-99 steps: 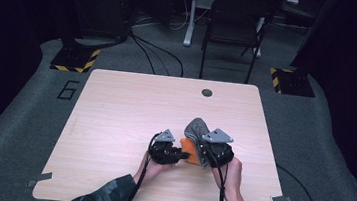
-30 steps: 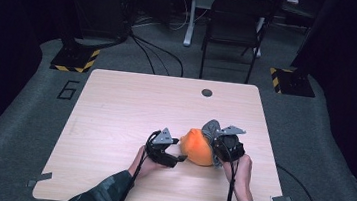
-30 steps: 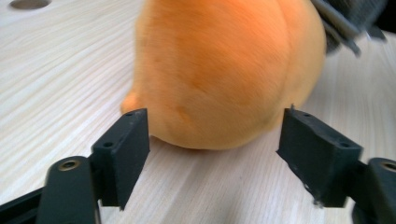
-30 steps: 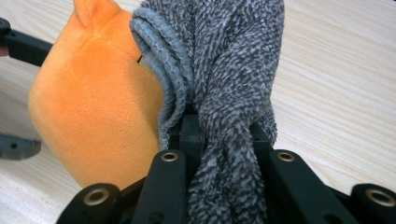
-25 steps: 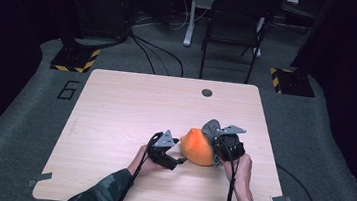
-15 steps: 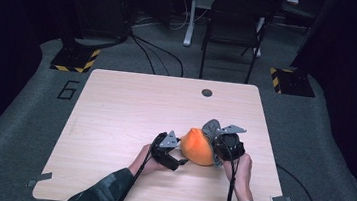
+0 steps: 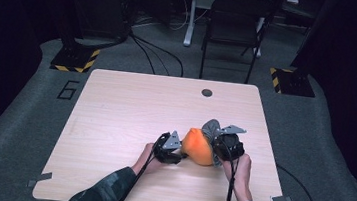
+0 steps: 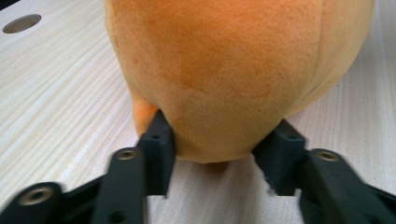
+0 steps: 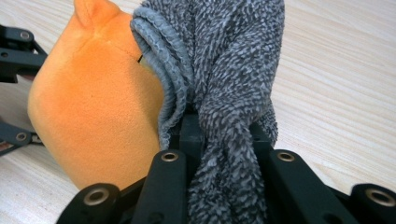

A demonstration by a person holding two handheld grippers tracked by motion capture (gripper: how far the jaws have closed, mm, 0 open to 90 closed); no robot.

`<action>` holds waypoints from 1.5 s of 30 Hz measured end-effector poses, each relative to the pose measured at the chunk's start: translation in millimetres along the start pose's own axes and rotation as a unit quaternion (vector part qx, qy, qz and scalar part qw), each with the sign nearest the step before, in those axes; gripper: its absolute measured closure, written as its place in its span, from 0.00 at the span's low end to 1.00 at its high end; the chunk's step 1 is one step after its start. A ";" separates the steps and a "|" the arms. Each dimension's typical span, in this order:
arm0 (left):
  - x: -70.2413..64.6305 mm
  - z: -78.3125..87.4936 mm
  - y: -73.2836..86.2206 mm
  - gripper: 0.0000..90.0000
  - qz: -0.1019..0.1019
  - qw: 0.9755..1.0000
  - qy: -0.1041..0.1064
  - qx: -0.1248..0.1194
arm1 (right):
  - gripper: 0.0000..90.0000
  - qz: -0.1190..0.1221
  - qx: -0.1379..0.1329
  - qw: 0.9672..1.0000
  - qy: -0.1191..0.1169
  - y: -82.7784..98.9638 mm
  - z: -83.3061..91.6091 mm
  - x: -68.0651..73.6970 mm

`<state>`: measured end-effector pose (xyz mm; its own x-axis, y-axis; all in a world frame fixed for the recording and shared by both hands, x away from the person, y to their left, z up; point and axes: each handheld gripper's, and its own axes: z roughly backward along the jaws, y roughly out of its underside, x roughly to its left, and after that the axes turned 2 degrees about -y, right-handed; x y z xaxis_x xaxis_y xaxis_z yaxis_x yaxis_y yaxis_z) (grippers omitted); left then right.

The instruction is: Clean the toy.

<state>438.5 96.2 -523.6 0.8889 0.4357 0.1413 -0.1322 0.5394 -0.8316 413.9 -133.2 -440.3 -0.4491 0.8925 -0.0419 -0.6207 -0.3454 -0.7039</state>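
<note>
Right now I have the orange plush toy (image 7: 198, 146) sitting near the middle of the desk (image 7: 114, 119), between my two tools, with the grey fuzzy sock (image 9: 224, 70) draped against the side of it that faces my right hand. My right tool (image 7: 226, 144) is pressed together on a twisted bunch of that sock, the cuff hanging open just beside the plush. My left tool (image 8: 219, 154) has just been closing, and its jaws now pinch the rounded end of the plush, one pad on each flank, low down where the toy meets the desk.

As I judge it, the step is getting the plush out of the sock, or parting the two. To do that well I would keep the right pinch firm and low, and draw the left tool away from the sock in a straight, level line, so the soft body slides instead of rolling. The left bite looks shallow; a deeper hold would guard against slipping off the fur.
</note>
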 end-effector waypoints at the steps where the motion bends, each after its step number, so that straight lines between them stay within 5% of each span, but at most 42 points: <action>1: -0.4 0.1 -0.1 0.66 0.000 1.000 -0.003 0.002 | 0.84 0.003 -0.003 1.000 0.001 0.1 -0.1 -0.4; 7: -1.5 1.6 0.5 0.79 0.006 1.000 -0.005 -0.003 | 0.84 -0.011 -0.048 0.999 0.008 1.0 20.0 -16.4; 11: -2.9 1.8 0.5 0.82 0.002 1.000 -0.010 -0.005 | 0.84 -0.039 -0.042 0.997 0.052 17.2 35.9 -48.8; 14: -4.0 2.8 0.5 0.84 0.002 1.000 -0.013 -0.012 | 0.84 -0.075 -0.020 0.995 0.063 35.3 31.3 -70.1; 21: -3.0 11.3 -7.0 0.87 0.065 0.996 0.018 -0.053 | 0.84 -0.103 -0.009 0.992 0.068 44.4 21.9 -87.8; 26: -2.6 22.7 -16.7 0.87 0.109 0.991 0.036 -0.063 | 0.83 -0.100 -0.020 0.992 0.072 42.3 29.1 -88.4; 33: -1.0 38.4 -25.5 0.86 0.189 0.978 0.056 -0.062 | 0.83 -0.080 -0.043 0.994 0.068 29.2 43.8 -76.1; 39: 0.7 38.6 -20.0 0.86 0.258 0.963 0.071 -0.039 | 0.83 -0.048 -0.059 0.996 0.056 11.8 56.4 -50.8; 41: 0.6 36.5 -17.6 0.86 0.269 0.960 0.072 -0.030 | 0.83 -0.038 -0.068 0.996 0.042 5.3 59.1 -38.9; 45: 0.3 33.1 -13.9 0.85 0.277 0.958 0.067 -0.022 | 0.83 -0.008 -0.082 0.997 0.007 -8.9 60.1 -5.0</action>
<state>426.1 112.6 -494.2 0.7367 0.5486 -0.3953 -0.5835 0.2204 -0.7816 383.0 -152.0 -391.2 -0.4299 0.9020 -0.0399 -0.5138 -0.2808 -0.8107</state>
